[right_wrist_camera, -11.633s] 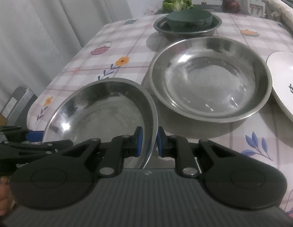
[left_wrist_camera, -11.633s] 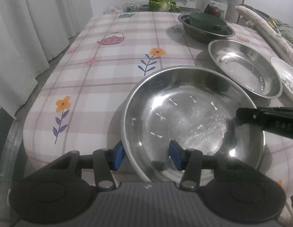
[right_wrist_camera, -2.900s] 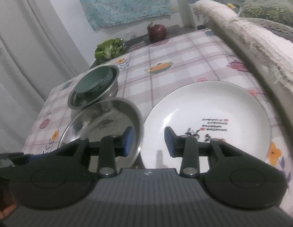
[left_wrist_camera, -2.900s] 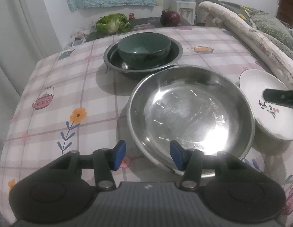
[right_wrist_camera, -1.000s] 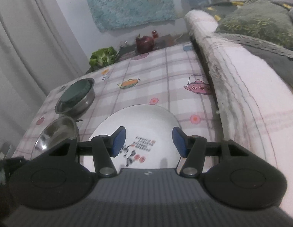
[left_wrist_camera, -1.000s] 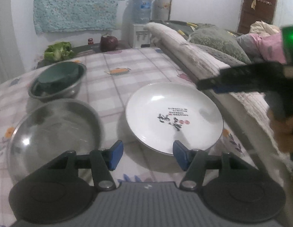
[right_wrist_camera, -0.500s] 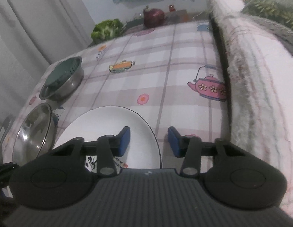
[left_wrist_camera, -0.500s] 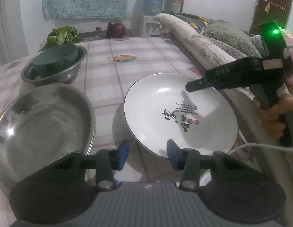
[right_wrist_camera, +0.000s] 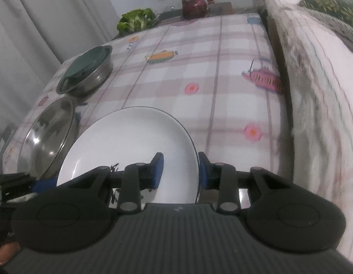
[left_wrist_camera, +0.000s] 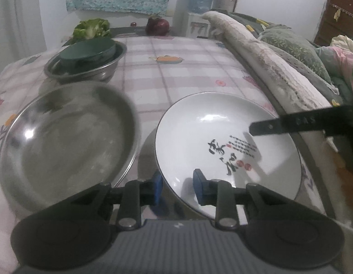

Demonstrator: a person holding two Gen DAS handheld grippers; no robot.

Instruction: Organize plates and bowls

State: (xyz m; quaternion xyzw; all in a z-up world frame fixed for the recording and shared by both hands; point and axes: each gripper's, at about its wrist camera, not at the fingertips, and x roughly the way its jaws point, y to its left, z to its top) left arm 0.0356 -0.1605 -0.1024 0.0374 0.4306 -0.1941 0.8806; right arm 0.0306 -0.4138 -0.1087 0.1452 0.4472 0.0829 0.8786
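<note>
While both claws straddle its rim, white plate (left_wrist_camera: 222, 137): on the worktop (right_wrist_camera: 222, 73), right of the steel basin (left_wrist_camera: 62, 137).
Left claw (left_wrist_camera: 177, 188): jaws just narrowed across the plate's near-left rim, gap remaining.
Right claw (right_wrist_camera: 181, 170): jaws just narrowed across the right rim, not yet clamped.
Open room: bare cloth beyond the plate; bedding (right_wrist_camera: 313, 91) borders the right edge.
Count: one plate, one green bowl (left_wrist_camera: 87, 51), two steel basins.

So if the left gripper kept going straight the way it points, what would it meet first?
The white plate: its near rim already sits between the left gripper fingers. Whether they touch it yet is unclear.
</note>
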